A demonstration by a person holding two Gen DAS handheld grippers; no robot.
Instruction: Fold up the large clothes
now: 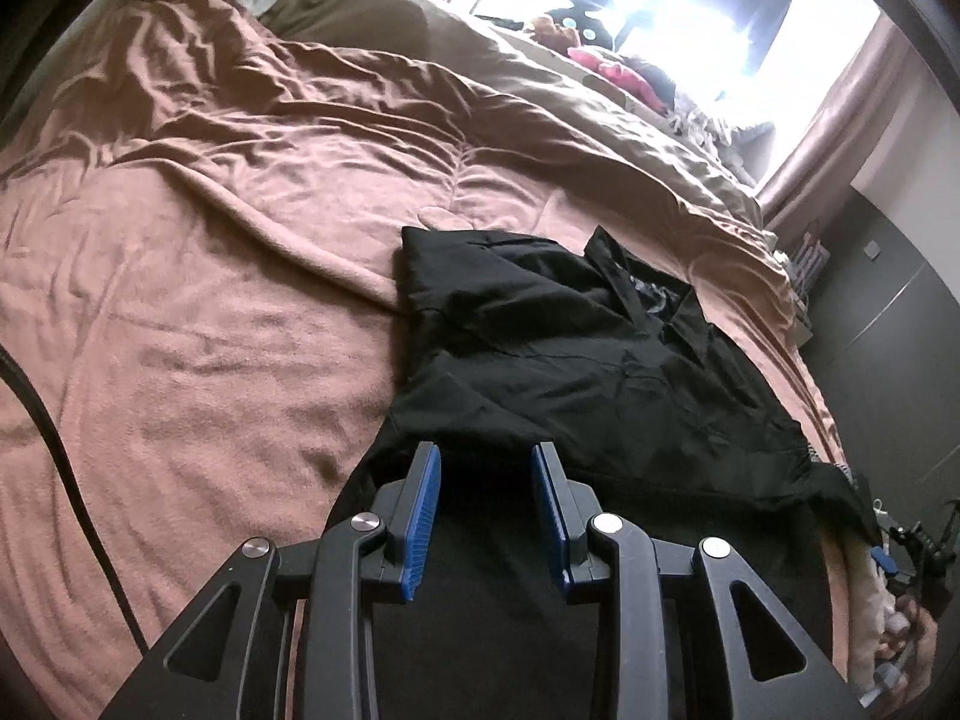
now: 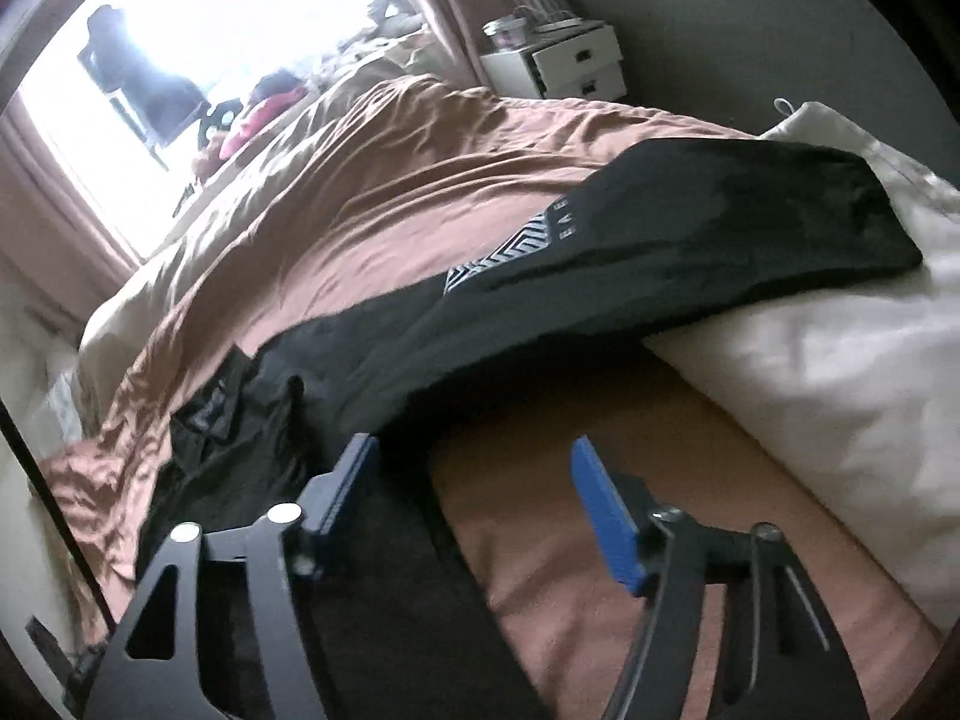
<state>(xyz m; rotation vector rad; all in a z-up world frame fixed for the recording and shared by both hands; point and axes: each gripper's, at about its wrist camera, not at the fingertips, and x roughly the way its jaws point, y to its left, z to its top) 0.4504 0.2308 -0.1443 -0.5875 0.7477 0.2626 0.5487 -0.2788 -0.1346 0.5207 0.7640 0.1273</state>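
The left gripper [image 1: 487, 453] points forward and downward, its two blue pads [image 1: 425, 516] standing parallel with a moderate gap between them; dark cloth fills that gap from beneath, though whether the pads press on it cannot be told. The right gripper [image 2: 474, 450] is tilted, rolled to one side, with its jaws spread wider and nothing pinched between its blue pads [image 2: 606, 519]. At the lower right edge of the left wrist view, a hand [image 1: 900, 660] appears, seemingly wrapped around the other tool's handle.
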